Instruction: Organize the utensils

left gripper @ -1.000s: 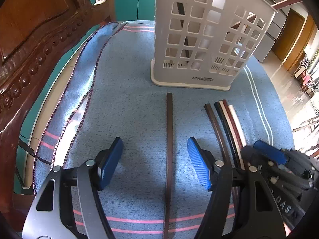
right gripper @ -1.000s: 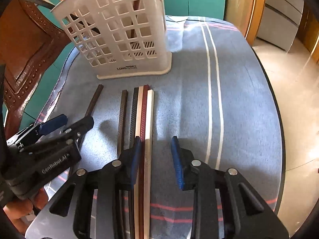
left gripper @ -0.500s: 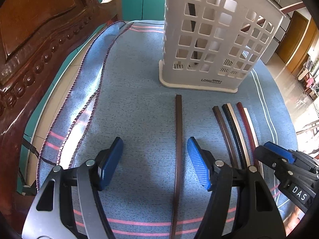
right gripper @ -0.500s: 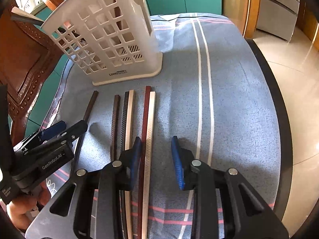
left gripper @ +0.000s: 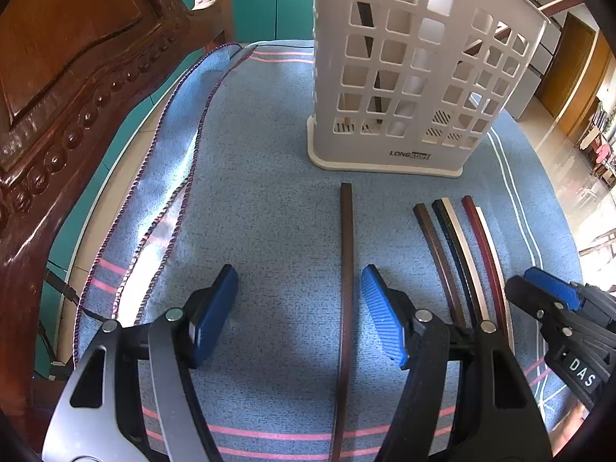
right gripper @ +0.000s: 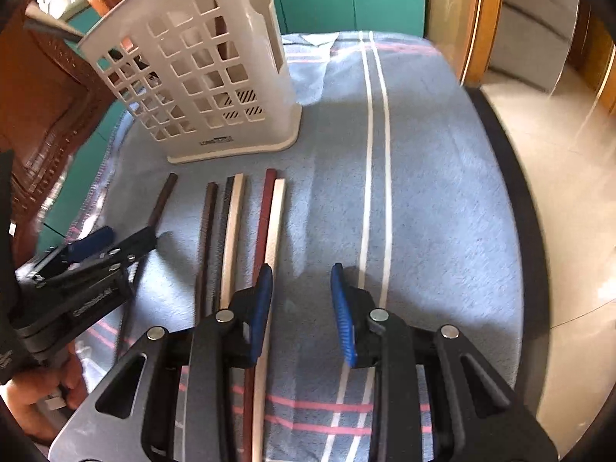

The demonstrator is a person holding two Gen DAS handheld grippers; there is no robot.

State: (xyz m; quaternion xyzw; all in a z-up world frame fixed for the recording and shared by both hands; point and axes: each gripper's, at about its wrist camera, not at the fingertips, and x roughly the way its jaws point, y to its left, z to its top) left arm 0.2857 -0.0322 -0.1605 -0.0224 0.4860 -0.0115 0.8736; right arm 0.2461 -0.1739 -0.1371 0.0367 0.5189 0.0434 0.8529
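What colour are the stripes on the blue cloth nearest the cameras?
Pink stripes cross the cloth; clearest in the left wrist view.

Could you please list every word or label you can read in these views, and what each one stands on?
"LONG", then a dark patch too small to read: on the base of the white basket.
"DAS", cut off by the frame edge: on the body of the right tool.
Pale lettering on the body of the left tool: too blurred to read.

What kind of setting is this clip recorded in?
Probably a home dining area: a table under a blue striped cloth, a carved wooden chair beside it, and a white slotted utensil holder with chopsticks laid in front.
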